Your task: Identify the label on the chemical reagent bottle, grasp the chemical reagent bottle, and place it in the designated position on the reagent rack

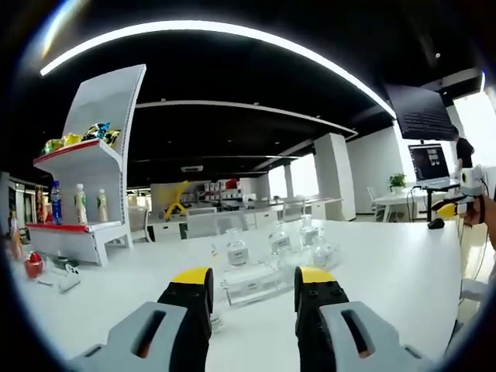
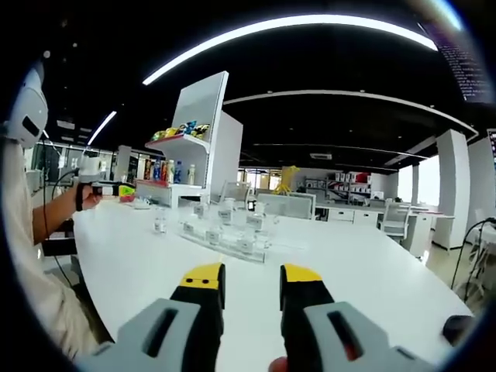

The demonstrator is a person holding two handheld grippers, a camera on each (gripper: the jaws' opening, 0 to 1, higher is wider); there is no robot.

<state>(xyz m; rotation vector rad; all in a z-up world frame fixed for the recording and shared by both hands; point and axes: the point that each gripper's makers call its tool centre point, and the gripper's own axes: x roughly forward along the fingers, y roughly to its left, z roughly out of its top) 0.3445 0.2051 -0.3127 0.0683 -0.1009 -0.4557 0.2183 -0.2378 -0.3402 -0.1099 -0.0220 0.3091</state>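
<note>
Left gripper view: the left gripper (image 1: 252, 280) is held released and empty just short of the clear reagent rack (image 1: 252, 283) and its reagent bottles (image 1: 236, 251). The close-set glass could be knocked over by a wide approach. Right gripper (image 2: 252, 277) is likewise released, with bare bench (image 2: 139, 256) all round.

- Your light comes from above — long ceiling strips (image 1: 232, 31) glow white against a dark ceiling, bent into arcs by the fisheye.
- Windows (image 1: 484, 124) at the far side blow out to pure white.
- The white desk (image 1: 387, 263) reads bright and even, with only faint shadows.
- Straight lines bow toward the edges — the shelf unit (image 1: 101, 147) curves noticeably.
- Distant furniture looks soft; the small bottles (image 2: 225, 221) lack fine detail, labels unreadable.
</note>
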